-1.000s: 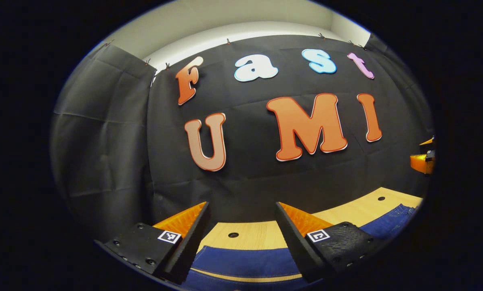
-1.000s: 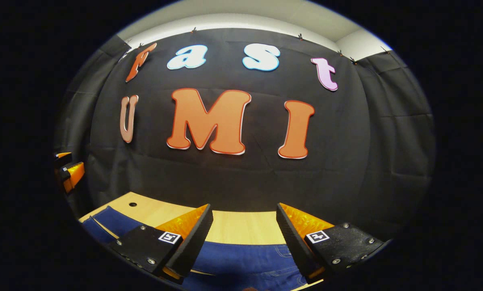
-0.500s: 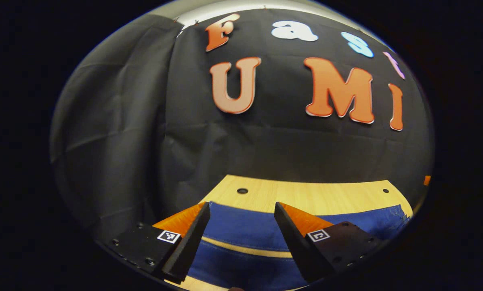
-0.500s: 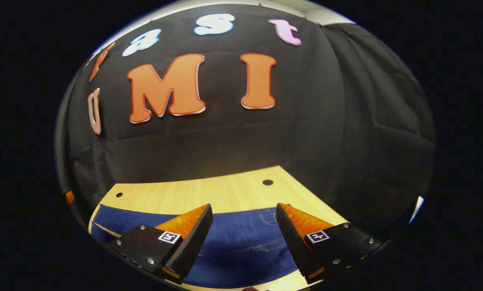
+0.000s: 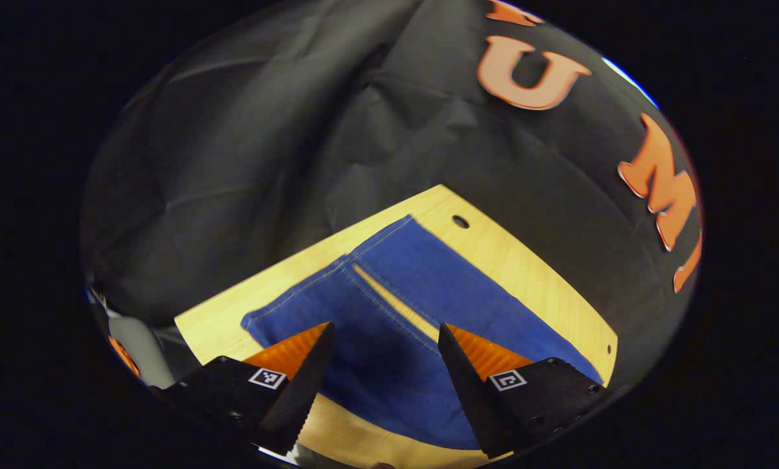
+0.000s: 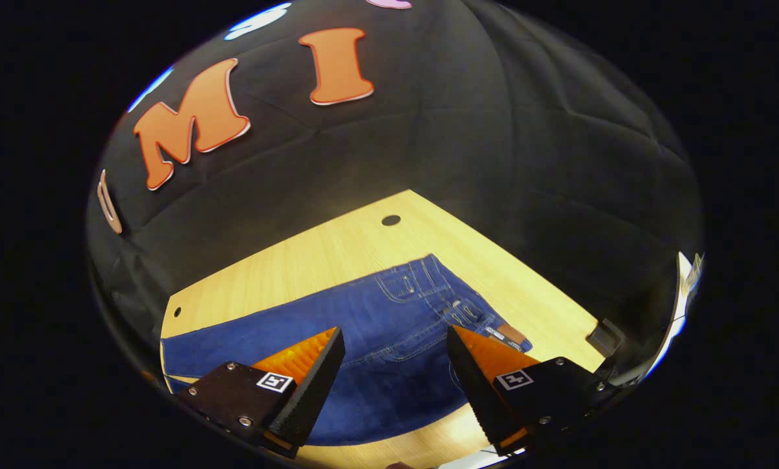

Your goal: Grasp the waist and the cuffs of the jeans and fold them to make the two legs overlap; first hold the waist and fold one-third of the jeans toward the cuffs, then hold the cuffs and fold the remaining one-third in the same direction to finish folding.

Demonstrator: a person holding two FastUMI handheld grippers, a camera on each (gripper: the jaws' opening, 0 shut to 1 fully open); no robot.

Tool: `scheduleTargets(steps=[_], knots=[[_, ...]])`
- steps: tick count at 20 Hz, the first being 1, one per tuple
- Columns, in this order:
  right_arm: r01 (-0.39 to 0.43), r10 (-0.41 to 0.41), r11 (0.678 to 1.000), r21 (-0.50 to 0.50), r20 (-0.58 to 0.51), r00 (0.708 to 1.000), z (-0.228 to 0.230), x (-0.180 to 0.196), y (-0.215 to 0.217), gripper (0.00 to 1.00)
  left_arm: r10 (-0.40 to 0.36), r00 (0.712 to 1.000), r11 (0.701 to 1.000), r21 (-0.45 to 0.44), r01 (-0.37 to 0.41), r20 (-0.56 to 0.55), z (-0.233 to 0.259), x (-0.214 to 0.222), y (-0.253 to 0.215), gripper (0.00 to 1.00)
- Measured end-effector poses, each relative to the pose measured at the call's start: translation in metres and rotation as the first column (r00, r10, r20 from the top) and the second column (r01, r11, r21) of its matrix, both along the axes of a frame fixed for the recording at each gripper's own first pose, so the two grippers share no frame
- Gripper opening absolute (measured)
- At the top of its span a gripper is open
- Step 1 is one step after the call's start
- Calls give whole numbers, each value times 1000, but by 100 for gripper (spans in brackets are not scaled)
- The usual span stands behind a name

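Observation:
Blue jeans lie flat on a light wooden table. In the left gripper view the two legs (image 5: 389, 312) lie side by side with a thin strip of table between them, cuffs toward the upper left. My left gripper (image 5: 383, 355) hovers open above the nearer leg, nothing between its fingers. In the right gripper view the waist end of the jeans (image 6: 422, 306) shows pockets, stitching and a brown patch near the right edge. My right gripper (image 6: 396, 361) is open above the seat of the jeans, holding nothing.
The wooden table (image 6: 311, 260) has small round holes near its back corners (image 6: 391, 220) (image 5: 460, 221). Black cloth wall stands right behind it. A small dark object (image 6: 604, 337) sits at the table's right edge in the right gripper view.
Both grippers have tilted downward and turned outward, so much more of the jeans and table has come into sight. The left now looks at the legs, the right at the waist. Both stay open.

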State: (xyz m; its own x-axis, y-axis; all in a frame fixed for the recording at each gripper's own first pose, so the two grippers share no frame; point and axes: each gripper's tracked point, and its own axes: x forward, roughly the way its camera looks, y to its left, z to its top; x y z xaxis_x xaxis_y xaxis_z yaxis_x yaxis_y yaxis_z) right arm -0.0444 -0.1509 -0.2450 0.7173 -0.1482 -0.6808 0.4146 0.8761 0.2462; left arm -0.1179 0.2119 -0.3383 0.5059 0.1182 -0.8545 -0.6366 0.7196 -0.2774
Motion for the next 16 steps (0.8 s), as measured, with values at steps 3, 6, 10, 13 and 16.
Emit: scheduleTargets(steps=[3,6,10,13,16], knots=[[27,-22,997,75,-70,997,-21,-7,-6,98,98,994,992,-77,-101,-51,-31,-6,17,97],[59,-40,988,143,-129,991,-39,-13,-10,99,188,977,964,-170,-203,-101,-43,-19,28,97],[111,-68,968,226,-187,980,-57,-23,-13,99,277,947,913,-261,-313,-165,-54,-44,36,97],[141,-81,950,280,-215,973,-69,-29,-14,99,317,930,879,-312,-361,-183,-67,-55,39,97],[173,-96,932,318,-245,965,-82,-37,-15,99,333,932,859,-363,-362,-142,-70,-51,43,97]])
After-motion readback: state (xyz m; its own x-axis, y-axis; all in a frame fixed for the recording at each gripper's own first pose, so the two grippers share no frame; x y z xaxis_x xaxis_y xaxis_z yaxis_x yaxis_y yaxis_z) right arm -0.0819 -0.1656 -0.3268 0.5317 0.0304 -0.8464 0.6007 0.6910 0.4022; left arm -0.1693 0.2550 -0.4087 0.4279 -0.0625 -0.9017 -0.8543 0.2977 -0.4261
